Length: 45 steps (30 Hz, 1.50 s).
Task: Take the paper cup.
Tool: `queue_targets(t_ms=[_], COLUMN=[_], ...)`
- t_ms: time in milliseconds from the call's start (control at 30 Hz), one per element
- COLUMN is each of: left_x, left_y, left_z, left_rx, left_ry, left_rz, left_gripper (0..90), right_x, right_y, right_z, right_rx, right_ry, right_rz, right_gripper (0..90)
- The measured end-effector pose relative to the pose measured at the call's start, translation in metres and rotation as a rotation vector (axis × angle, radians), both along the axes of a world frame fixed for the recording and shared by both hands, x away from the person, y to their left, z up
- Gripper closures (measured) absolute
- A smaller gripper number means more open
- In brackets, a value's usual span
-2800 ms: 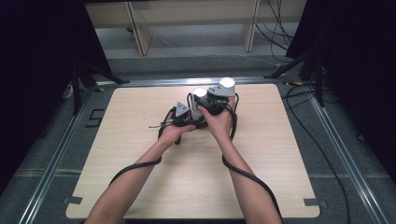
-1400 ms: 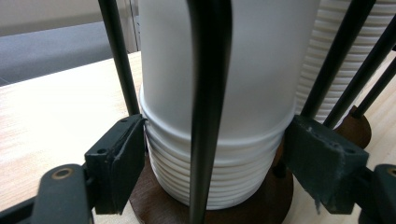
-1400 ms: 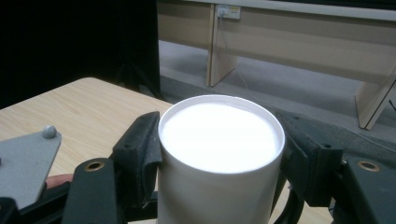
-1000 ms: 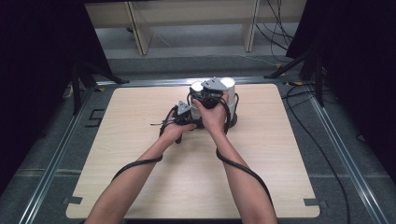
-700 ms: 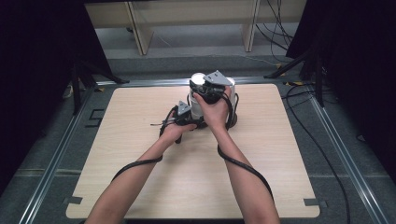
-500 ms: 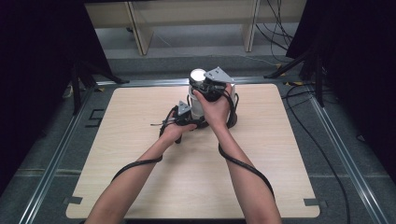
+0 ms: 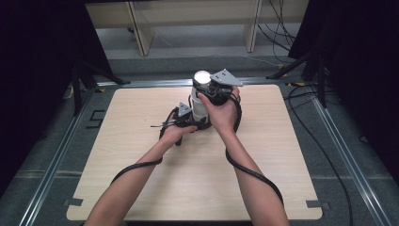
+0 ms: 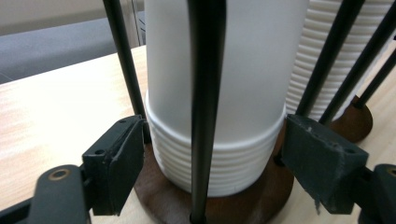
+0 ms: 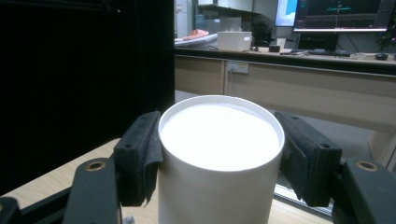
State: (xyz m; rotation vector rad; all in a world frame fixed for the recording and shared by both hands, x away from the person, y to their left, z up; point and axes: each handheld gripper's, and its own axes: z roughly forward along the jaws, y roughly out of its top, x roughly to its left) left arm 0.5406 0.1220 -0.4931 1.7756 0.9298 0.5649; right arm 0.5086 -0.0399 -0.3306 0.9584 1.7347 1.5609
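Near the far middle of the pale wooden desk (image 7: 141,179), a tall white paper cup (image 7: 202,94) stands raised, its closed end up, over a round dark wooden stand with thin black upright rods (image 8: 205,93). Around the cup's top, the right tool (image 9: 219,154) has both black pads pressed against the wall, clamped on it; the right hand (image 7: 221,110) holds that tool high. Lower and to the left, the left tool (image 8: 210,168) sits at the stand's base, its pads apart on either side of the dark base without clearly touching it. Within the rods, a ribbed white stack of cups (image 8: 219,168) rests on the base, and more ribbed rims (image 8: 317,60) show behind.
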Motion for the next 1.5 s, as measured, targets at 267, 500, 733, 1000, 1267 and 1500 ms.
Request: queue_targets(t_ms=[267, 500, 733, 1000, 1267, 1500], left_x=[-0.022, -0.047, -0.067, -0.092, -0.117, -0.135], left_y=[0.015, 0.034, 0.047, 0.059, 0.064, 0.069], left_z=[0.002, 0.017, 0.030, 0.036, 0.034, 0.032], left_rx=[0.062, 0.016, 0.001, -0.015, -0.025, -0.025], left_ry=[0.019, 0.018, -0.003, -0.017, -0.029, -0.063], left_rz=[-0.038, -0.053, -0.052, -0.068, -0.071, -0.081], left_gripper=[16.6, 14.3, 9.3, 1.4, 0.0, 0.0], right_x=[-0.008, -0.025, -0.041, -0.060, -0.067, -0.079], right_y=[-0.008, -0.019, -0.029, -0.044, -0.058, -0.067], right_z=[-0.001, -0.002, -0.010, -0.022, -0.040, -0.050], right_rx=[0.017, 0.013, 0.021, 0.054, 0.077, 0.144], right_ry=[0.002, 0.007, 0.050, 0.112, 0.153, 0.221], right_rz=[0.036, 0.032, 0.049, 0.046, 0.037, 0.038], right_gripper=[35.1, 35.1, 35.1, 35.1, 35.2, 35.2])
